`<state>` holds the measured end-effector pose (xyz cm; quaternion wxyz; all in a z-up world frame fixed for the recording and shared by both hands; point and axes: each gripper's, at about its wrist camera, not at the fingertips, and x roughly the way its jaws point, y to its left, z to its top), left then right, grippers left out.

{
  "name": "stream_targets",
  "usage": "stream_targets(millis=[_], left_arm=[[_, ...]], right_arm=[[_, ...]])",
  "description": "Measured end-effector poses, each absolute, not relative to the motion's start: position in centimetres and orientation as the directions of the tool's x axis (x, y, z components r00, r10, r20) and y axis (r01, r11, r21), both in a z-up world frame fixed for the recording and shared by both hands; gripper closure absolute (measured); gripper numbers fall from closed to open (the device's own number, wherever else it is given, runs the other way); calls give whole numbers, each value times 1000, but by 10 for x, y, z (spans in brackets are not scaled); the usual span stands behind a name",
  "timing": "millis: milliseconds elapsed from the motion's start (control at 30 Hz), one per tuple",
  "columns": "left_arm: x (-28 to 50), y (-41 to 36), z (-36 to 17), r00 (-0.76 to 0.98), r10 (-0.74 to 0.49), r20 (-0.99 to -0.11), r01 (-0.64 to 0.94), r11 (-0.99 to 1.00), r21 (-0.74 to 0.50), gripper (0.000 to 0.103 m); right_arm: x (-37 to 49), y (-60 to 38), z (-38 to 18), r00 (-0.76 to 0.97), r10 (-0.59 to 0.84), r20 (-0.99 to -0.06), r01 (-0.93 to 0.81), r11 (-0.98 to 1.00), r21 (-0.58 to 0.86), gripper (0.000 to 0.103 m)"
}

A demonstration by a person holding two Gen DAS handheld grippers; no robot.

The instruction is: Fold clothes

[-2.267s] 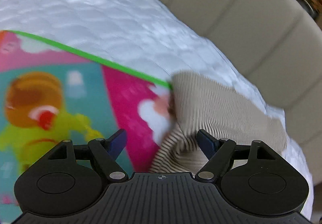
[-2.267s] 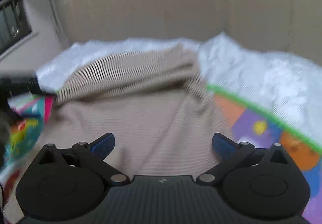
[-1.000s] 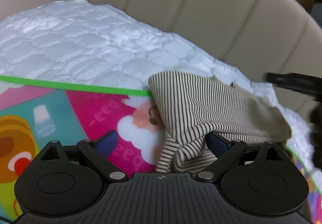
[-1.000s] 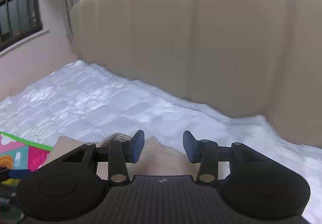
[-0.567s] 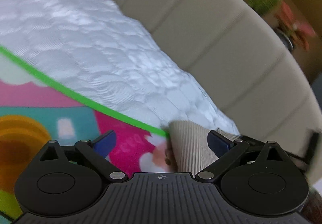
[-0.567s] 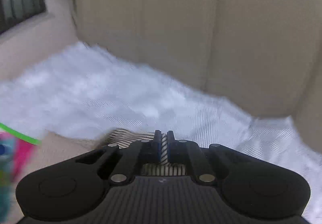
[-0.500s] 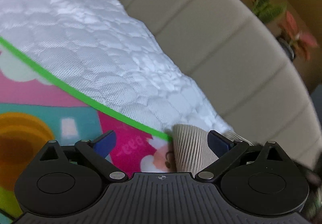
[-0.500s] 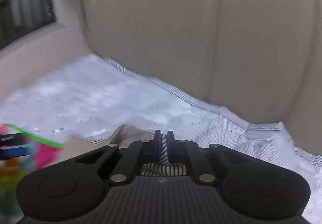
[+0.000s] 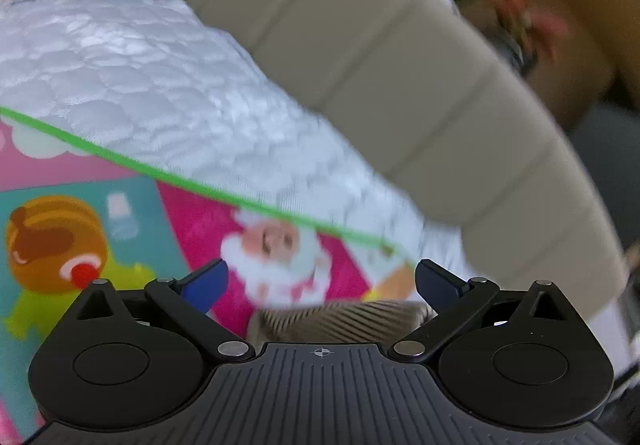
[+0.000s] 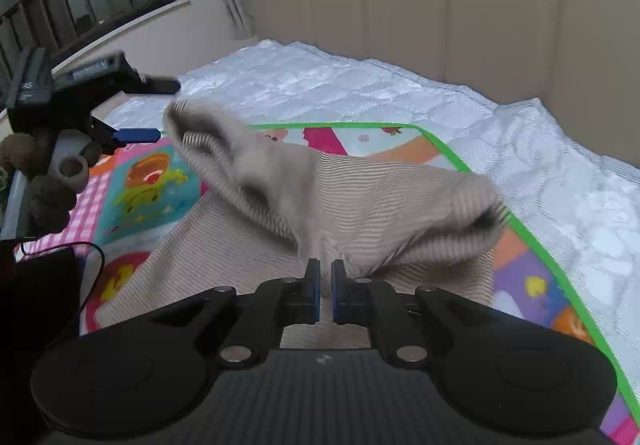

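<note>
Right tongs (image 10: 326, 295) pinched nearly closed on cloth, left tongs (image 9: 320, 281) spread wide, held empty

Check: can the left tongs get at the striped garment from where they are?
Probably yes. The left tongs hang open right above the striped garment, nothing between; the right tongs already pinch its other part.

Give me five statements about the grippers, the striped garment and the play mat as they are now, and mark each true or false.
1. The right gripper is shut on the striped garment. True.
2. The left gripper grips the garment. False: its fingers stand wide apart, holding nothing.
3. The garment lies over a cartoon play mat with a green border. True.
4. The play mat lies on a bare wooden floor. False: it lies on a white quilted mattress.
5. A beige padded headboard rises behind the mattress. True.
</note>
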<state>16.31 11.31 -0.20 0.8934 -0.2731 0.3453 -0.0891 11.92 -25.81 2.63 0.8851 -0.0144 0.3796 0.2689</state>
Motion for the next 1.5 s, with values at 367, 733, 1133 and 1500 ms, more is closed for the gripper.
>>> stream_targets(millis=[367,733,1133,1500], left_arm=[[160,73,-37,524,-502,-688,-49,788,-613,1],[163,58,-49,473,-572,-670,-25,751,-660,66],[97,46,-57,390,-476,-789,-17,852,-523,61],[72,47,-21,446,-358,-820,-24,911,-411,29]], right_arm=[[150,-318,25,671,379,-637,-248,925,289,30],[171,-282,-7,591,413,-693,-283,910,302,73],[120,-306,-33,449,419,-789,-194,908,372,65],[103,-300,7,598,315,-737,-183,949,257,17]])
